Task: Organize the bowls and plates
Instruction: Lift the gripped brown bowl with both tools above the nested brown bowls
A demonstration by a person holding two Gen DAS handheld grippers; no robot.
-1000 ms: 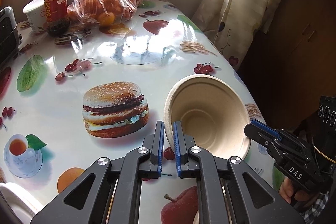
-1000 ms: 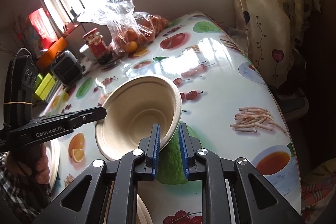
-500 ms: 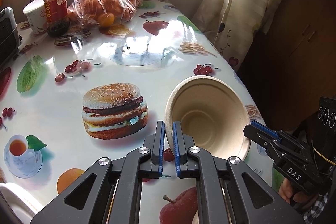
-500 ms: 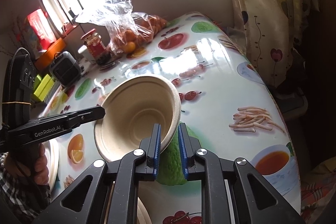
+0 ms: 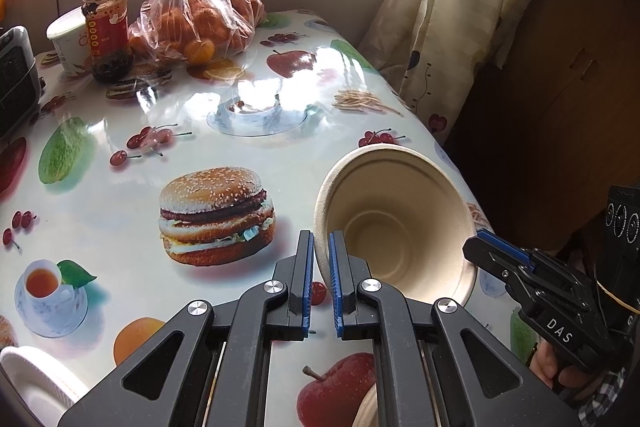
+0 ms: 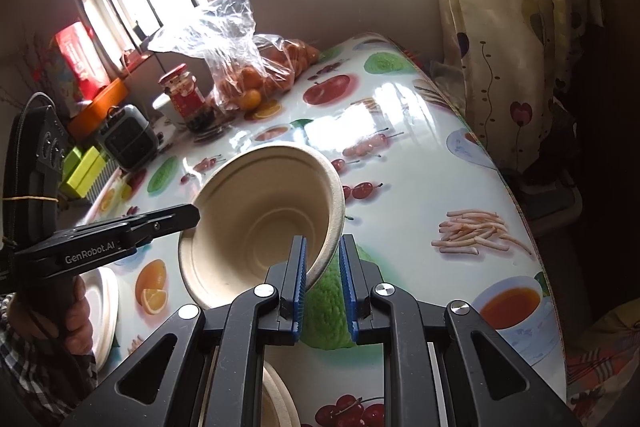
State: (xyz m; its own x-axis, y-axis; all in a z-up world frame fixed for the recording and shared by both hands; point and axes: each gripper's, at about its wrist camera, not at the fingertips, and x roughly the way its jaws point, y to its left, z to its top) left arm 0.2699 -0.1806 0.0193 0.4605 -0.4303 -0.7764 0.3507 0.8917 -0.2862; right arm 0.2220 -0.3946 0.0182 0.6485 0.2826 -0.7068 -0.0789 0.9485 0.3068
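Note:
A beige paper bowl point(image 5: 394, 223) hangs tilted above the table, held by its rim on both sides. My left gripper point(image 5: 321, 259) is shut on the bowl's left rim. My right gripper point(image 6: 323, 255) holds the opposite rim point(image 6: 334, 223), but its jaws stand a little apart around it. The bowl point(image 6: 260, 223) fills the middle of the right wrist view. Each gripper shows in the other's view: the right gripper point(image 5: 478, 241) and the left gripper point(image 6: 192, 215). A white plate point(image 5: 34, 379) lies at the near left, and it also shows in the right wrist view point(image 6: 102, 311).
The fruit-print tablecloth point(image 5: 248, 131) covers the table. A bag of oranges point(image 5: 192, 23), a red-lidded jar point(image 5: 106, 27) and a white cup point(image 5: 66, 41) stand at the far side. Another beige dish rim point(image 6: 280, 399) lies below my right gripper. A curtain point(image 5: 440, 7) hangs at the right.
My right gripper's jaws have widened around the bowl's rim. The bowl has stayed in about the same place, still gripped by my left gripper.

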